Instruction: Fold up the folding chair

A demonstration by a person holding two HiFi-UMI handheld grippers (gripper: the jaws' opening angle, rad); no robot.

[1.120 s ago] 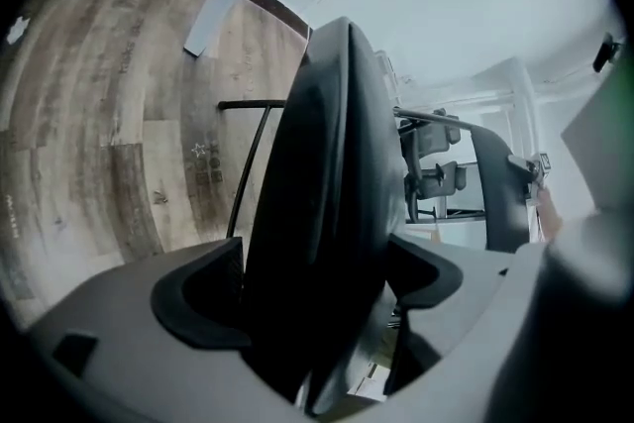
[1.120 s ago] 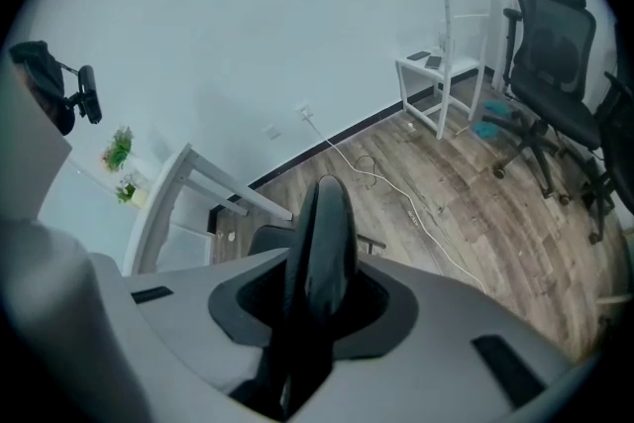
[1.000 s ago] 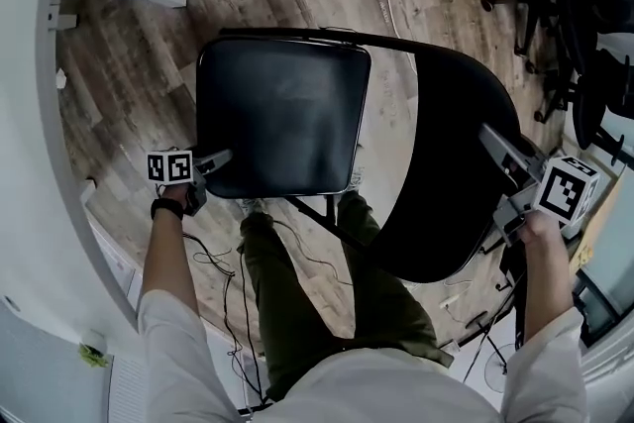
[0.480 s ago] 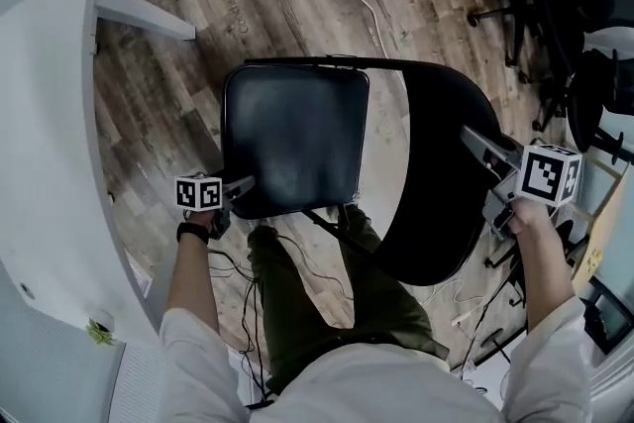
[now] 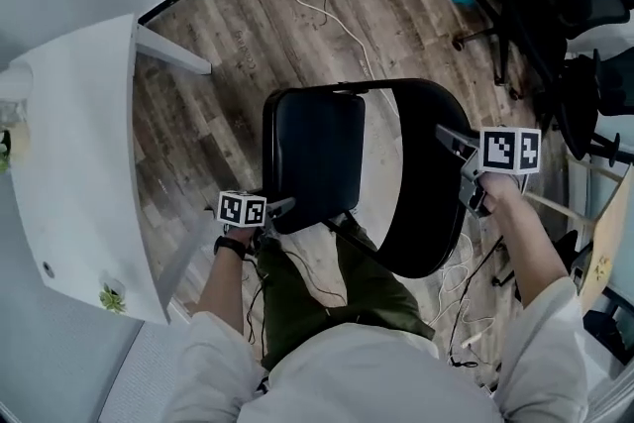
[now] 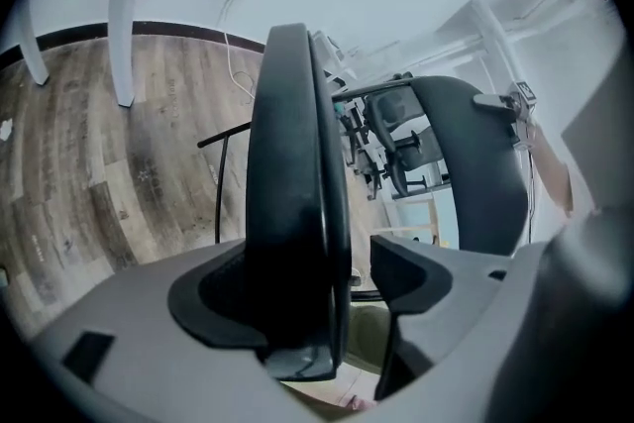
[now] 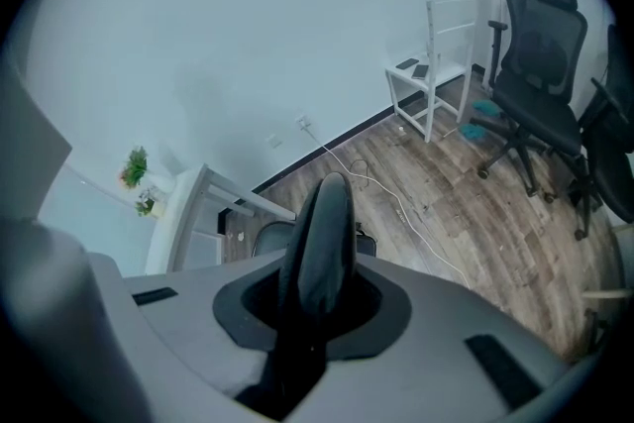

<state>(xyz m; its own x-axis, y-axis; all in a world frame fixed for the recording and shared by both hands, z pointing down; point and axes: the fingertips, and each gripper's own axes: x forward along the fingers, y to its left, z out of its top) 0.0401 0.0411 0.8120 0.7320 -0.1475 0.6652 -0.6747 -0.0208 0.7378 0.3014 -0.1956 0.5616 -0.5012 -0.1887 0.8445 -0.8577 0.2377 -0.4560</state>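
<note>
Both grippers were closing: the left gripper (image 5: 283,206), fingers wide, around the seat (image 5: 312,149); the right gripper (image 5: 446,136), fingers narrow, pinching the backrest (image 5: 421,213).

office: black swivel chairs (image 5: 543,0), white desk (image 5: 79,144) (cable (image 5: 327,10) across wood-look floor (image 5: 218,94))

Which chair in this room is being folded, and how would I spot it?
Start from the white table at the left of the head view; just right of it, in front of the person, stands the black folding chair. Unlike the wheeled office chairs at the far right, it has no wheels, and its flat square seat is tipped up.
</note>
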